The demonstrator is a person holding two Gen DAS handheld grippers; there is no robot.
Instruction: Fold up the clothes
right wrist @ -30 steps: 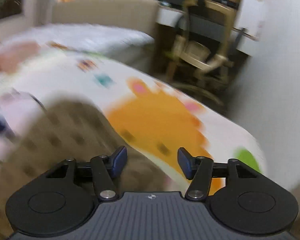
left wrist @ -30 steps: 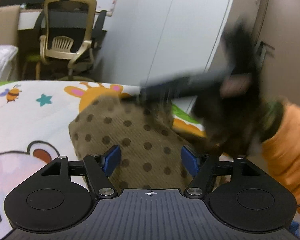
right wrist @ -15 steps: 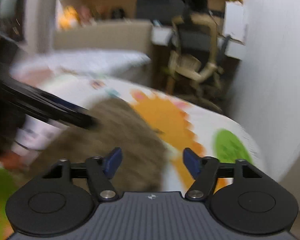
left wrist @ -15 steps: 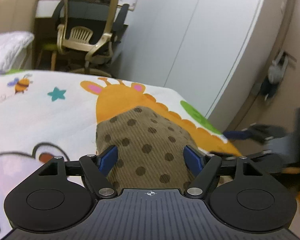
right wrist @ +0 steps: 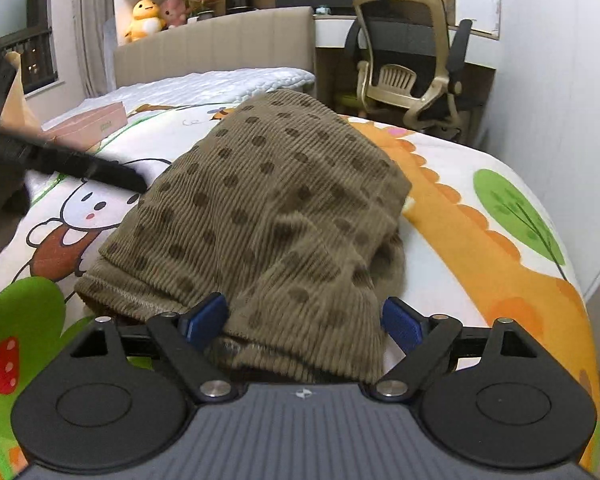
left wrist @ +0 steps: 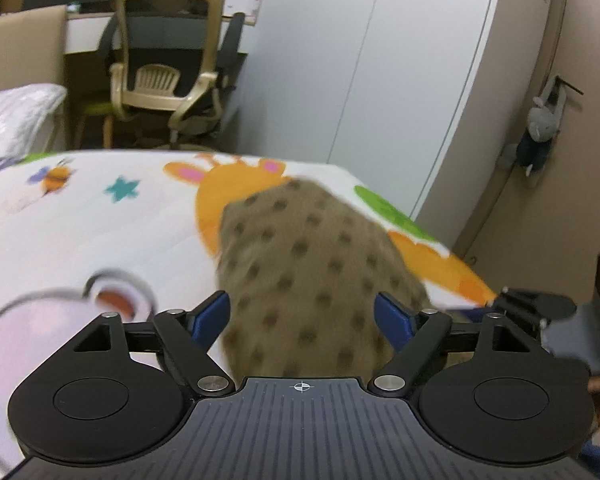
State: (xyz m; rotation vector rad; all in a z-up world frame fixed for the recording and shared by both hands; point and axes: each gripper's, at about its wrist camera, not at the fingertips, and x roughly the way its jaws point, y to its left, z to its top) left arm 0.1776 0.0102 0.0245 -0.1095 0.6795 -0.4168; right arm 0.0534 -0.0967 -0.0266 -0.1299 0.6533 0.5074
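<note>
Corduroy garment [right wrist: 268,216], brown with darker dots, lies bunched in a rough folded heap on the cartoon-print bedspread [right wrist: 480,216], partly over the orange giraffe print [left wrist: 212,200] near the bed's far corner. Not flat: layers overlap, a ribbed hem [right wrist: 124,296] curls at the near left edge.

Changes over the last second:
- Left gripper [left wrist: 302,316]: jaws have just been opening further. Cloth sits in the gap, pads clear of it on both sides, so nothing is held.
- Right gripper [right wrist: 302,320]: jaws have just been opening, by more than the left's. A second ago it looked past the heap's right edge in heavy blur; now it looks squarely at the near edge, sharp picture.
- In the left view the right tool crossed in front of the heap a second ago; now it shows only at the right margin.

Reading: a fold looks just completed and let go. Both tools stand free to take the next hold. Heap reads about half done; needs squaring or one more fold.

Relation to fingers:
- Left fingers [left wrist: 210,316] flank the near end of the heap; whether cloth touches them is unclear, that picture being blurred.
- Right fingers [right wrist: 204,316] straddle the near fold; the left pad appears to brush the fabric, the right pad stands just beside it.
</note>
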